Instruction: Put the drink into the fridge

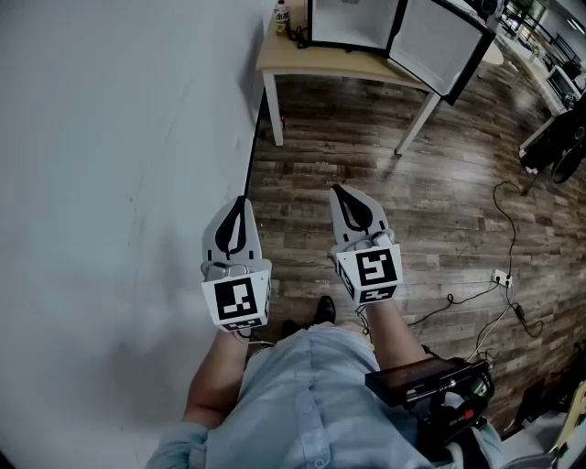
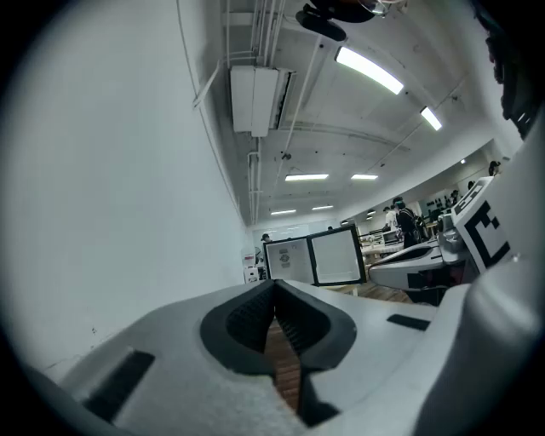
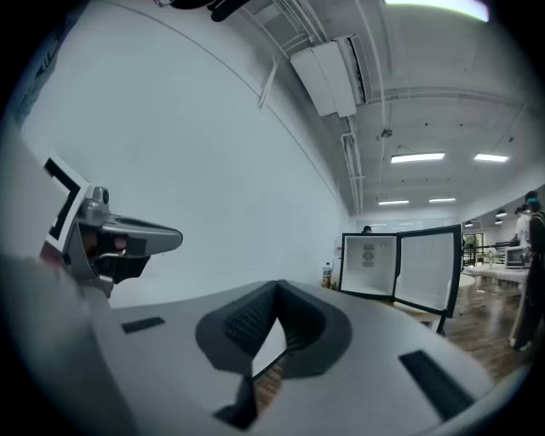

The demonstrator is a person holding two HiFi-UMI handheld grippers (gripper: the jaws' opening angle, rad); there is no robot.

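Note:
A small drink bottle [image 1: 281,16] stands on the far left corner of a light wooden table [image 1: 316,62], beside a white mini fridge [image 1: 352,23] whose door [image 1: 441,46] hangs open. The bottle [image 3: 327,274] and the open fridge [image 3: 368,266] also show far off in the right gripper view, the fridge [image 2: 287,259] in the left gripper view. Both grippers are held side by side close to the person's body, well short of the table. My left gripper [image 1: 241,203] is shut and empty. My right gripper [image 1: 337,191] is shut and empty too.
A white wall [image 1: 110,165] runs along the left. Wood-plank floor [image 1: 412,211] lies between me and the table. Cables and a power strip [image 1: 502,277] trail on the floor at the right. A dark swivel chair [image 1: 558,147] stands at the far right.

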